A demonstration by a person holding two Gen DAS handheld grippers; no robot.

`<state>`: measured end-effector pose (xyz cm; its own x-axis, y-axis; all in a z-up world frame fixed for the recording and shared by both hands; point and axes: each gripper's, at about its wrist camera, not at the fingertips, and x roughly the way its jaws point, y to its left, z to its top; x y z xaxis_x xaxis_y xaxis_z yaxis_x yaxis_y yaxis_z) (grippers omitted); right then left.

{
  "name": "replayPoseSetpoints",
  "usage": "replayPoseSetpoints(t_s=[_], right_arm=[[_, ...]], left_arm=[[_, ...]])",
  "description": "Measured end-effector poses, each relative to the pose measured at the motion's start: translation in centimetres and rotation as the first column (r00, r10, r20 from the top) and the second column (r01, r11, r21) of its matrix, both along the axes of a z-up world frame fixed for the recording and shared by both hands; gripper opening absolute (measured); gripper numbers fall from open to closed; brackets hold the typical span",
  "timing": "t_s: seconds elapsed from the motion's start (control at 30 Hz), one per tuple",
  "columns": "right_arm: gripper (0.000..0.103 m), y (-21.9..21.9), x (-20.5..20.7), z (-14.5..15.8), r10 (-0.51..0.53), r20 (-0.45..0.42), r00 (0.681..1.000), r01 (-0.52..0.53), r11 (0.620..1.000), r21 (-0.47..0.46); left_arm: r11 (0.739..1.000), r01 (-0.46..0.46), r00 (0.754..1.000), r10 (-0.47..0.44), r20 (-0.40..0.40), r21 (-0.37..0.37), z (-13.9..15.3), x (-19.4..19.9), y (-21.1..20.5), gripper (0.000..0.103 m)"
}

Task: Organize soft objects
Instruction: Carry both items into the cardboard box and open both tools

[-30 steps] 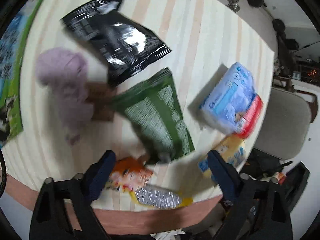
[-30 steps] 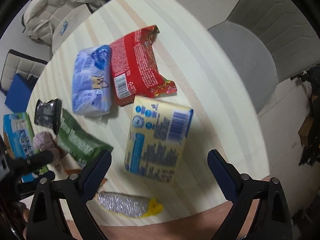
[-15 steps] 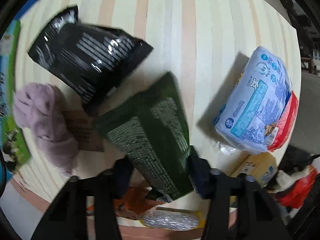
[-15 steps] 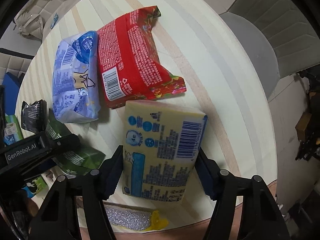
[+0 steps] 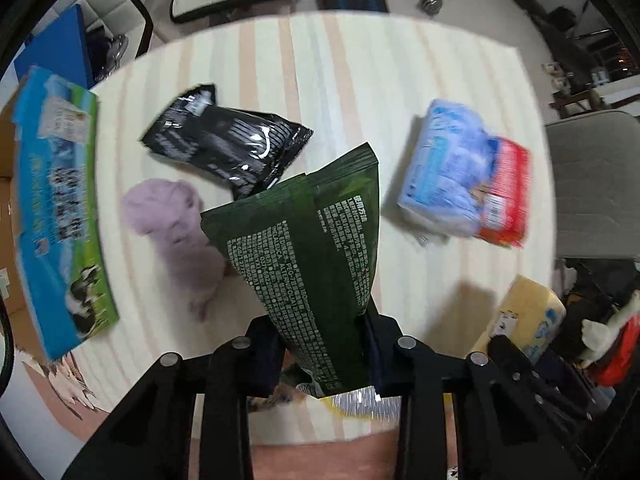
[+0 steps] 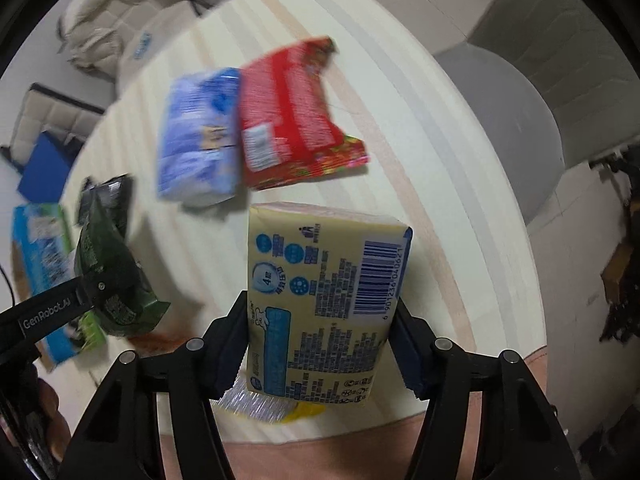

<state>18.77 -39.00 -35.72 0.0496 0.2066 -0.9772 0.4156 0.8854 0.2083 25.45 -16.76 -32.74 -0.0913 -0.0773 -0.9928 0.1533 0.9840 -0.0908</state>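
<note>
My left gripper (image 5: pixel 322 352) is shut on a dark green pouch (image 5: pixel 312 248) and holds it lifted above the striped round table (image 5: pixel 360 64). My right gripper (image 6: pixel 320 340) is shut on a yellow tissue pack (image 6: pixel 324 292), also raised off the table. The green pouch (image 6: pixel 112 272) and the left gripper show at the left of the right wrist view. The yellow pack (image 5: pixel 528 320) shows at the right of the left wrist view.
On the table lie a black pouch (image 5: pixel 232 144), a lilac soft toy (image 5: pixel 176 220), a blue tissue pack (image 5: pixel 448 176), a red snack bag (image 6: pixel 288 116), a blue-green carton (image 5: pixel 56 208) and a silver-yellow packet (image 6: pixel 256 404) near the front edge. A grey chair (image 6: pixel 512 120) stands at right.
Both grippers closed on their packs and lifted them: the left raised the green pouch, the right raised the yellow tissue pack. Both cameras have pulled back from the table.
</note>
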Motion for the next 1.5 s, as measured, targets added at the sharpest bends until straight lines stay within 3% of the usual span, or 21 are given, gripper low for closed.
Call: replayPoseSetpoints(t_s=[0.17, 0.33, 0.4, 0.53, 0.67, 0.77, 0.9, 1.03, 1.3, 1.5], right_arm=[[0.066, 3.8, -1.0, 5.0, 0.107, 0.082, 0.991, -0.111, 0.993, 0.05], [0.066, 9.6, -0.2, 11.0, 0.22, 0.186, 0.958, -0.242, 0.964, 0.106], [0.066, 13.1, 0.6, 13.3, 0.262, 0.229, 0.938, -0.297, 0.945, 0.137], [0.066, 21.0, 3.0, 16.3, 0.341, 0.29, 0.894, -0.391, 0.911, 0.133], [0.066, 29.1, 6.7, 17.0, 0.392, 0.304, 0.868, -0.446, 0.885, 0.134], [0.066, 34.5, 9.8, 15.9, 0.436, 0.292, 0.851, -0.479, 0.873, 0.095], [0.066, 40.6, 13.8, 12.3, 0.473, 0.245, 0.846, -0.499, 0.865, 0.051], [0.066, 44.4, 17.7, 8.2, 0.492, 0.186, 0.85, -0.503, 0.864, 0.009], [0.066, 47.9, 21.9, 3.2, 0.542, 0.095, 0.835, -0.536, 0.84, -0.08], [0.067, 48.6, 23.4, 0.9, 0.558, 0.036, 0.829, -0.548, 0.824, -0.145]], left_arm=[[0.997, -0.033, 0.996, 0.039, 0.075, -0.074, 7.6, -1.8, 5.9, 0.03], [0.993, -0.052, 0.986, 0.068, 0.151, -0.109, 14.4, -2.3, 11.8, 0.03], [0.991, -0.065, 0.984, 0.083, 0.157, -0.121, 16.3, -2.1, 15.3, 0.03], [0.988, -0.103, 0.982, 0.119, 0.145, -0.116, 16.2, 0.6, 20.8, 0.03], [0.987, -0.119, 0.986, 0.13, 0.107, -0.105, 14.7, 3.8, 27.1, 0.03], [0.99, -0.118, 0.988, 0.124, 0.092, -0.072, 11.7, 6.9, 29.8, 0.03], [0.986, -0.148, 0.988, 0.151, 0.036, -0.075, 7.7, 11.0, 35.2, 0.03], [0.984, -0.151, 0.989, 0.15, -0.018, -0.095, 3.7, 13.9, 38.1, 0.03], [0.982, -0.013, 0.995, -0.007, -0.104, -0.189, -1.6, 18.0, 38.2, 0.03], [0.973, 0.034, 0.989, -0.066, -0.132, -0.23, -3.3, 19.4, 36.9, 0.031]])
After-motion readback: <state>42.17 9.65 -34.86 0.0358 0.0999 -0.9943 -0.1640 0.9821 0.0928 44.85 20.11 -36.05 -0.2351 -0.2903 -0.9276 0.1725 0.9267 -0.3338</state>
